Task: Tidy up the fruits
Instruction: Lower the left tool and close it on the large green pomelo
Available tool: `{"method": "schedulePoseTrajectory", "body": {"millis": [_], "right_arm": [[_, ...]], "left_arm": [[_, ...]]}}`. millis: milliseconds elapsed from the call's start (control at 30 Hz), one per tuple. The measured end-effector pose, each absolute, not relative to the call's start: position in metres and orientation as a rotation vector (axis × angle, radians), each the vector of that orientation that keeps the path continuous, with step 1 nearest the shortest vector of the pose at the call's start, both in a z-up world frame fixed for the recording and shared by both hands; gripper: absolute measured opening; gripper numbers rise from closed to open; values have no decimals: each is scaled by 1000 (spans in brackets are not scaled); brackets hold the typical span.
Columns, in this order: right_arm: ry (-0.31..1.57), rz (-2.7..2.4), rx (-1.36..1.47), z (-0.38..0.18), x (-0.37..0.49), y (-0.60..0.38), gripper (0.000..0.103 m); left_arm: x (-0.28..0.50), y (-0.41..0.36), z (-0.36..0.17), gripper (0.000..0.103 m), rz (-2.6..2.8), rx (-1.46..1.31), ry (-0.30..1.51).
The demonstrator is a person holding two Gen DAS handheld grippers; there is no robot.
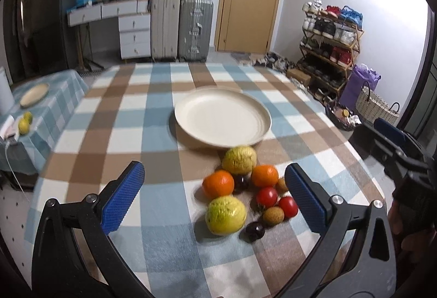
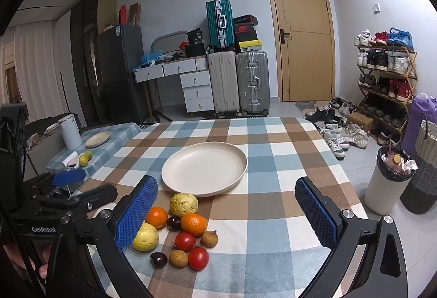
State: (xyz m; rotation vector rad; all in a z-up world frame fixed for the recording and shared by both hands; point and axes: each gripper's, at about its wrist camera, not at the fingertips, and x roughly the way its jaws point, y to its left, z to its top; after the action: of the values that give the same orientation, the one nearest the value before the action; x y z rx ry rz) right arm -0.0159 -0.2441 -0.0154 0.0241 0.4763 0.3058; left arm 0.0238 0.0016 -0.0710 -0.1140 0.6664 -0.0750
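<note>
A cluster of fruit lies on the checked tablecloth just in front of an empty cream plate [image 1: 222,118] [image 2: 204,169]. It holds two yellow-green guavas [image 1: 225,215] [image 2: 183,204], two oranges [image 1: 218,184] [image 2: 193,224], two red tomatoes [image 1: 266,196] [image 2: 198,258], dark plums [image 1: 254,230] [image 2: 159,259] and small brown longans [image 1: 273,215] [image 2: 178,258]. My left gripper [image 1: 215,202] is open and empty, hovering over the cluster. My right gripper [image 2: 225,213] is open and empty, with the fruit by its left finger. The left gripper also shows in the right wrist view [image 2: 68,178].
A side table [image 2: 114,134] at the left carries a second plate [image 2: 97,139], two yellow fruits [image 2: 84,158] and a white kettle [image 2: 70,134]. A bin [image 2: 389,183], baskets and a shoe rack [image 2: 387,85] stand on the floor to the right. Suitcases stand at the back.
</note>
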Motion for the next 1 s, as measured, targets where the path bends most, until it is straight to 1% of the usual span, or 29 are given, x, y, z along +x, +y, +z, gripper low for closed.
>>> {"method": "schedulePoseTrajectory", "body": {"millis": [433,567,633,700,767,800,867,900,933,1000], "right_arm": [[551,309,28,-46,23,-239,103],[565,312,27,-53,33,-237,103],[573,311,28,-56,38,-236,103],[580,312,32,-59,43,-235,103],[596,319,38,-62,49,-234,103],[612,329,46,-64,50,-234,103],[641,354,65,-66,52,-233,103],[646,360,68,-67,53,-232,103],[652,365,68,-68,55,-231,103],[655,375,65,-70,54,-228,103]], "left_arm": [[59,7,-141,101,-178,-212,845],[64,8,-151,96,-209,-243,876],[67,9,-155,90,-229,-259,889],[69,10,-160,86,-258,-277,907],[72,11,-164,79,-293,-303,925],[73,13,-165,74,-309,-318,932],[75,14,-167,69,-335,-342,939],[76,15,-168,62,-345,-348,940],[78,15,-168,53,-358,-357,939],[79,19,-170,46,-369,-371,936]]}}
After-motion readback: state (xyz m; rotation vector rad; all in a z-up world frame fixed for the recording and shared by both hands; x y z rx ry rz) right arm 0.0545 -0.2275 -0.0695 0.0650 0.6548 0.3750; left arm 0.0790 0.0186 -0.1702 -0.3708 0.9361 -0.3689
